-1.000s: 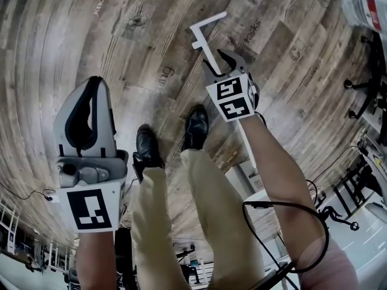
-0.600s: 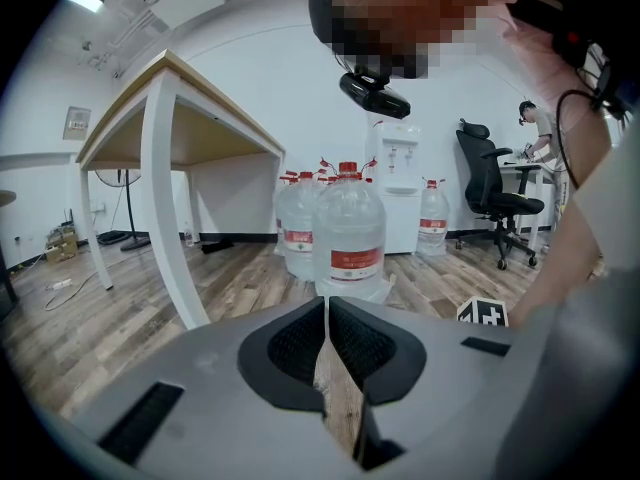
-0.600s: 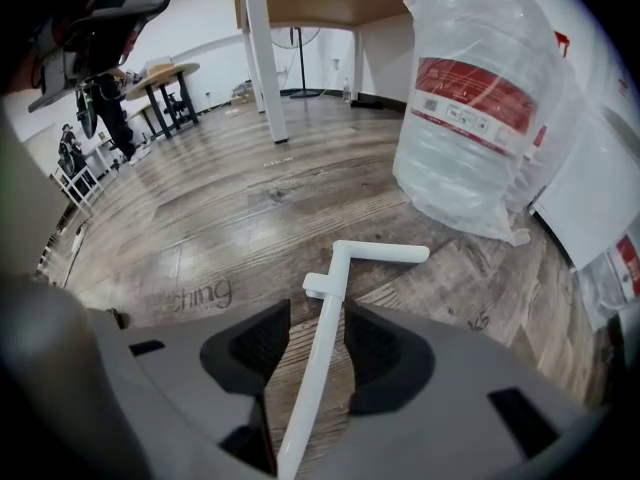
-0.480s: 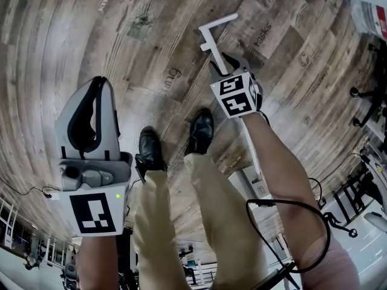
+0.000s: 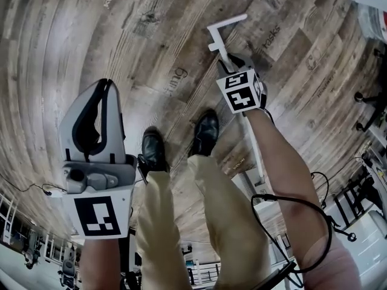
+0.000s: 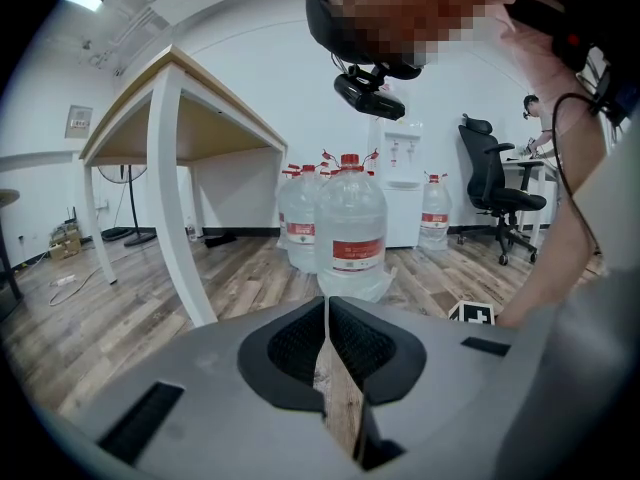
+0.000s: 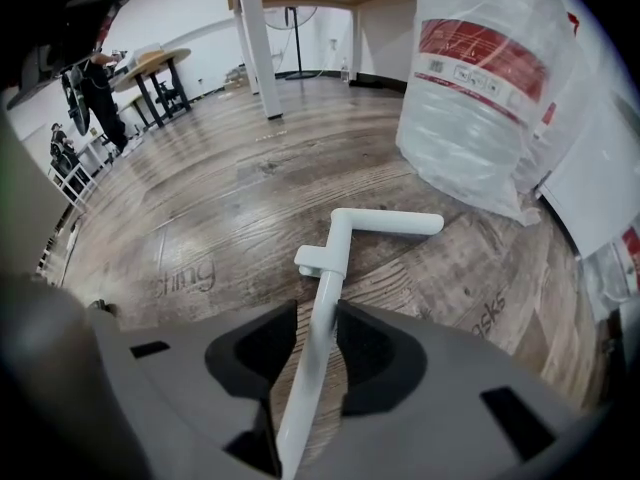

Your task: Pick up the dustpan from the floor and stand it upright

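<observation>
right gripper (image 5: 232, 61) clamping dustpan handle (image 5: 219, 44), both moved slightly forward

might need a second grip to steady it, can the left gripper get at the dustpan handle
Probably yes. The left gripper hangs empty, jaws together, and the handle's top end is bare beyond the right gripper that clamps it. Nothing shows between them, though the jaws must open first.

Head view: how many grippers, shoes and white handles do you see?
Grippers: 2, the left gripper and the right gripper
Shoes: 2
White handles: 1, the dustpan handle
Total: 5
</observation>
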`<state>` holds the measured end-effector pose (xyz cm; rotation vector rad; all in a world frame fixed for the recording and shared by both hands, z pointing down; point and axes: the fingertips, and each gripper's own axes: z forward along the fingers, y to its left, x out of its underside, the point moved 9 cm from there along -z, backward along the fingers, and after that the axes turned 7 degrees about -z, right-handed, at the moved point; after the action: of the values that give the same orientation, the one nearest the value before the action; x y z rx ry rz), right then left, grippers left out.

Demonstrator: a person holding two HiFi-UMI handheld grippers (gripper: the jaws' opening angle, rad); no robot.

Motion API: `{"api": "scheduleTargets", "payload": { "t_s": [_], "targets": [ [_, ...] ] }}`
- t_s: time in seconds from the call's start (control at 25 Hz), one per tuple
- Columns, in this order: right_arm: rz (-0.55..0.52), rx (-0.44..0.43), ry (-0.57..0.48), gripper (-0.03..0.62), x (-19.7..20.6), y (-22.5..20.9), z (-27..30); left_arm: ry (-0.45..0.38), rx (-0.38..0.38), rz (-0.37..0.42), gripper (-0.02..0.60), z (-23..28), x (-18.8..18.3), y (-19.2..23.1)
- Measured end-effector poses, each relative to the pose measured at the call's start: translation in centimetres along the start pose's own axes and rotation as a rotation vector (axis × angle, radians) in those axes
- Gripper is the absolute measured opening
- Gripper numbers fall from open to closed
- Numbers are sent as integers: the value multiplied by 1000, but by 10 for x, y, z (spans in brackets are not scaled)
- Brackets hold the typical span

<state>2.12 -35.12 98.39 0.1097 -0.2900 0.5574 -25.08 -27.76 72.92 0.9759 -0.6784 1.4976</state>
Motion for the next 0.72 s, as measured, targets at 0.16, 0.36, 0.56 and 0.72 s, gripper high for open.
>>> {"api": "scheduleTargets", "payload": {
  "t_s": [0.16,0.36,0.56,0.72],
  "targets": [
    [5,4,12,121,3,-3,8,10,1,-2,20,-3,5,0],
    [12,6,28,116,3,-4,17,12,1,5,20,-6,8,4],
    [48,0,26,101,1,-5,17,12,5,7,20,-9,8,4],
    [82,13,12,97,-1,-7,2,0,10,11,20,-13,-1,3]
  ]
}}
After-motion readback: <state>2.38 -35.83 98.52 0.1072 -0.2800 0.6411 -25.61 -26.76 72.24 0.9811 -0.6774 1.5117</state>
